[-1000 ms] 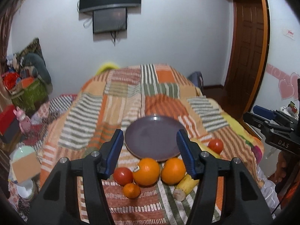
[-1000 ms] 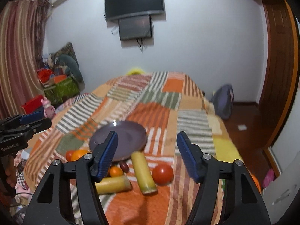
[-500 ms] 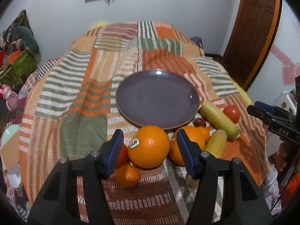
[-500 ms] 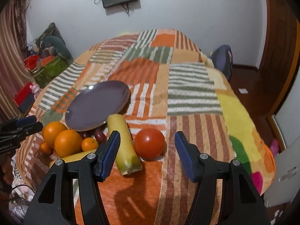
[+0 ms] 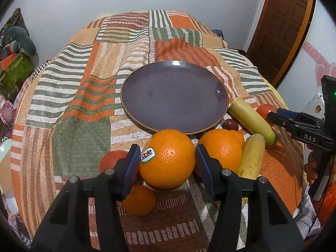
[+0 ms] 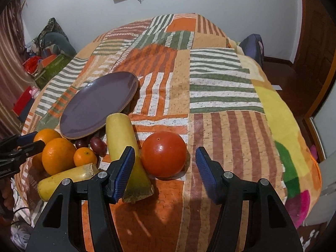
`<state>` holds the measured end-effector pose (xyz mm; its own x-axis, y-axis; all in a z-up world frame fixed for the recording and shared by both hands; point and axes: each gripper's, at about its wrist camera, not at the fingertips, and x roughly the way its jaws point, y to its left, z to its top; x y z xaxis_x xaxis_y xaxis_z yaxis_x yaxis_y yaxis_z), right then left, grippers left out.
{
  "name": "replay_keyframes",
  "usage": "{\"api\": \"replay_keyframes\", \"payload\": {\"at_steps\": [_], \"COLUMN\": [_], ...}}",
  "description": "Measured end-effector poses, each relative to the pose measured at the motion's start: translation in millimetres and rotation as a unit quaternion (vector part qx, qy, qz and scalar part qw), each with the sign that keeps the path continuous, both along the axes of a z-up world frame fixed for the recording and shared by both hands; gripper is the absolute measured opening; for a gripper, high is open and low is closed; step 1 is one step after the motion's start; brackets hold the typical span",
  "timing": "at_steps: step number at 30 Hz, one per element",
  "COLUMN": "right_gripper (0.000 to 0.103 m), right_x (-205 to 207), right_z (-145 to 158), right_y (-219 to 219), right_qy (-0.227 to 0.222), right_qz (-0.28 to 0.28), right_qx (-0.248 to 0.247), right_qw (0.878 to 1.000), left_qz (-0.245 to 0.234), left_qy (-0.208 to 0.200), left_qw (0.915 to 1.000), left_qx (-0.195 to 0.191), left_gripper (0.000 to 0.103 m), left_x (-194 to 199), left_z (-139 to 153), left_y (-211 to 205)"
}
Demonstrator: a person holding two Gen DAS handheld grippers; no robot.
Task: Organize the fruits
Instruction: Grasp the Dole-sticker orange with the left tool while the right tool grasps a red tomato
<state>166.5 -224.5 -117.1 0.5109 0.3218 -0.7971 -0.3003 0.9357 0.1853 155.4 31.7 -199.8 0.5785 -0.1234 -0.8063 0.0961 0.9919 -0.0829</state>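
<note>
A purple plate (image 5: pixel 174 96) lies on the patchwork blanket; it also shows in the right wrist view (image 6: pixel 98 105). My left gripper (image 5: pixel 168 163) is open, its blue pads on either side of a large orange with a Dole sticker (image 5: pixel 168 159), close to its sides. A second orange (image 5: pixel 220 151), a small mandarin (image 5: pixel 138 199), a red fruit (image 5: pixel 111 159) and two yellow bananas (image 5: pixel 252 121) lie around it. My right gripper (image 6: pixel 164 163) is open around a red tomato (image 6: pixel 163 153), with a gap on the right side. A banana (image 6: pixel 124 147) lies by its left pad.
Dark grapes (image 6: pixel 97 143) sit between the plate and the bananas. The blanket (image 6: pixel 220 84) drops off at the right edge towards a wooden floor and a door (image 5: pixel 281 27). Boxes and cushions (image 6: pixel 50 50) stand at the left by the wall.
Both grippers have moved forward and down towards the fruit. The left one now straddles the Dole orange, the right one the tomato. The jaws stay open.
</note>
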Motion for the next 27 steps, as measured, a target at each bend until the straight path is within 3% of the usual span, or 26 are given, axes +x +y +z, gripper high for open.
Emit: {"api": "replay_keyframes", "payload": {"at_steps": [5, 11, 13, 15, 27], "right_gripper": [0.056, 0.056, 0.053, 0.044, 0.043], "right_x": [3.7, 8.1, 8.9, 9.0, 6.2], "right_z": [-2.5, -7.4, -8.1, -7.9, 4.5], "right_y": [-0.8, -4.2, -4.4, -3.3, 0.1], "right_qy": [0.004, 0.015, 0.017, 0.018, 0.001], "right_qz": [-0.002, -0.009, -0.009, 0.002, 0.009], "right_qx": [0.006, 0.017, 0.023, 0.032, 0.023], "right_qw": [1.000, 1.000, 1.000, 0.999, 1.000], "left_qz": [-0.008, 0.002, -0.004, -0.010, -0.014], "left_qy": [0.001, 0.013, 0.013, 0.010, 0.003], "left_qw": [0.9999, 0.9996, 0.9993, 0.9994, 0.9998], "left_qx": [0.010, -0.023, -0.036, -0.032, -0.015], "left_gripper": [0.058, 0.068, 0.060, 0.059, 0.057], "left_x": [4.5, 12.7, 13.1, 12.3, 8.2], "left_z": [-4.1, -8.4, -8.7, -8.1, 2.7], "left_y": [-4.1, 7.5, 8.7, 6.0, 0.0]}}
